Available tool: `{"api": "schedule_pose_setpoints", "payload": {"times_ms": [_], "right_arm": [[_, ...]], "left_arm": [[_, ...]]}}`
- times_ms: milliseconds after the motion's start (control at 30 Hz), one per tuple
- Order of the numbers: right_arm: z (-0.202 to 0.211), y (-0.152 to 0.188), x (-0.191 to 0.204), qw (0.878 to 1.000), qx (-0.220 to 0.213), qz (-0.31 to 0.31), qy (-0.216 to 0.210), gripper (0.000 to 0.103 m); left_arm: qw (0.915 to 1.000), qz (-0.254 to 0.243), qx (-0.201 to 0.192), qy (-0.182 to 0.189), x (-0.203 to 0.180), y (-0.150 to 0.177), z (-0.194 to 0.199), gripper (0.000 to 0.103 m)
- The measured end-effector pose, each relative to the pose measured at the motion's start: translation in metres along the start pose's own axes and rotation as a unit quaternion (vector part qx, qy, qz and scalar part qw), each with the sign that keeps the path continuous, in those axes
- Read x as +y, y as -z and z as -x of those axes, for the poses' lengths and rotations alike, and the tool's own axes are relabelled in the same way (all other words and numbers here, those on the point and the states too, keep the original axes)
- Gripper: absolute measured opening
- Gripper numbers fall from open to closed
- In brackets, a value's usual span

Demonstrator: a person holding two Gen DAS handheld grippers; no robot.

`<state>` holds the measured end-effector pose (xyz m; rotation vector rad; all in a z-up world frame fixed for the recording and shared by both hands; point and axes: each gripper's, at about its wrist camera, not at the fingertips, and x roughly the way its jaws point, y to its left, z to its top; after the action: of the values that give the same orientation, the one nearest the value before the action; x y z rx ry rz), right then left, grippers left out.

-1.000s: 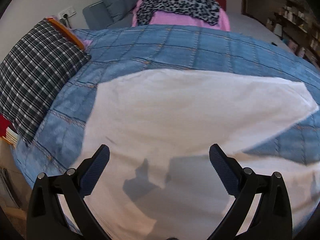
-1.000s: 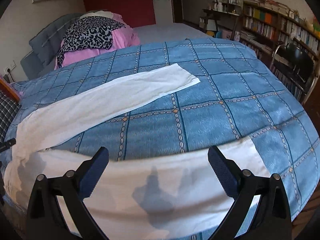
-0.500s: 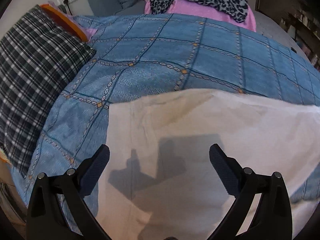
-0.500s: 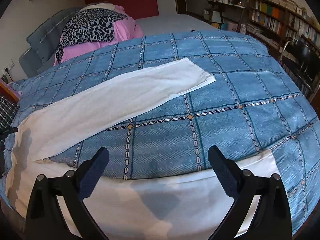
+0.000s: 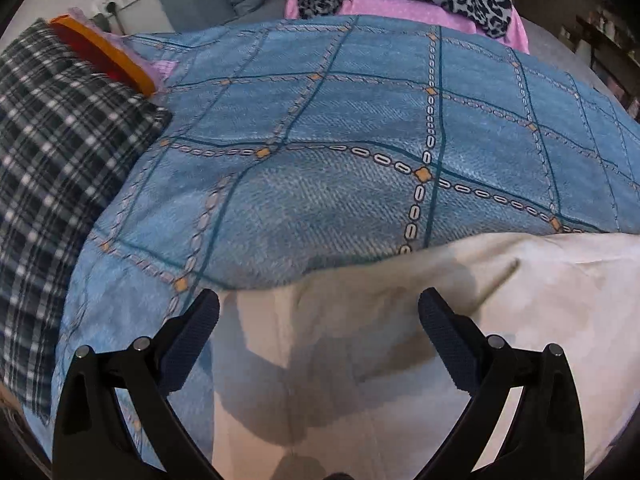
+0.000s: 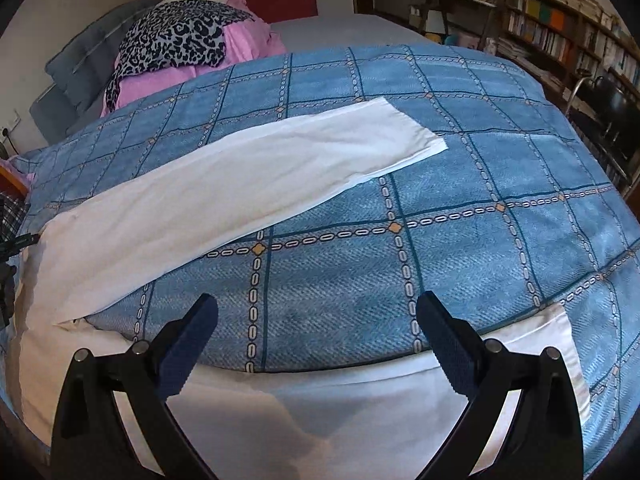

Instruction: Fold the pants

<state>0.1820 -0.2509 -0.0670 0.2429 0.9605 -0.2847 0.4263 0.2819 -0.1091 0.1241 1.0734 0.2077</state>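
White pants (image 6: pixel 240 184) lie spread on a blue checked blanket (image 6: pixel 460 184), legs apart in a V. One leg runs diagonally to the far right; the other leg (image 6: pixel 360 408) lies along the near edge. My right gripper (image 6: pixel 316 320) is open and empty above the near leg. In the left wrist view the waist end of the pants (image 5: pixel 400 340) fills the lower frame. My left gripper (image 5: pixel 318 316) is open and empty just above its edge, over the blanket (image 5: pixel 320 160).
A dark plaid pillow (image 5: pixel 52 168) lies at the left edge of the bed. A pink and leopard-print pile (image 6: pixel 188 44) sits at the far end. Bookshelves (image 6: pixel 560 32) and a black chair (image 6: pixel 608 112) stand to the right.
My left gripper has moved down and back toward the waist edge, so more bare blanket shows ahead. My right gripper has drawn nearer to the near leg. Both stay open.
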Motion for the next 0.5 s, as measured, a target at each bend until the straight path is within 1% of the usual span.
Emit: {"api": "schedule_pose_setpoints", "payload": {"times_ms": [67,100,167,200,233,267,300,400,433,467,500], "right_arm": [[-0.003,0.0,0.003,1.0,0.003,0.0,-0.002,0.098],[-0.005,0.0,0.005,1.0,0.004,0.001,-0.001,0.098],[-0.008,0.0,0.007,1.0,0.008,0.002,-0.002,0.098],[-0.009,0.001,0.009,1.0,0.011,0.003,-0.001,0.098],[-0.011,0.001,0.01,1.0,0.013,0.004,-0.001,0.098],[-0.012,0.002,0.012,1.0,0.016,0.004,0.0,0.098],[-0.014,0.002,0.012,1.0,0.017,0.003,0.0,0.098],[-0.018,0.003,0.016,1.0,0.021,0.003,0.0,0.098],[-0.019,0.002,0.016,1.0,0.022,0.002,-0.001,0.098],[-0.019,0.002,0.017,1.0,0.022,0.002,-0.001,0.098],[-0.02,0.001,0.018,1.0,0.022,0.003,-0.002,0.098]], "left_arm": [[0.9996,-0.018,-0.004,0.022,-0.003,-0.003,-0.009,0.1],[0.9993,-0.029,-0.006,0.024,-0.005,-0.004,-0.012,0.098],[0.9978,-0.052,-0.004,0.04,-0.01,-0.005,-0.016,0.089],[0.997,-0.058,-0.003,0.051,-0.011,-0.006,-0.018,0.086],[0.9956,-0.065,-0.002,0.068,-0.011,-0.008,-0.019,0.081],[0.9944,-0.072,-0.001,0.078,-0.012,-0.009,-0.019,0.073],[0.9923,-0.082,0.0,0.093,-0.013,-0.009,-0.019,0.069],[0.989,-0.103,0.005,0.106,-0.015,-0.011,-0.018,0.059],[0.9883,-0.108,0.005,0.108,-0.015,-0.011,-0.018,0.05],[0.9873,-0.115,0.004,0.109,-0.015,-0.01,-0.015,0.039],[0.9871,-0.115,0.003,0.111,-0.014,-0.01,-0.013,0.034]]}}
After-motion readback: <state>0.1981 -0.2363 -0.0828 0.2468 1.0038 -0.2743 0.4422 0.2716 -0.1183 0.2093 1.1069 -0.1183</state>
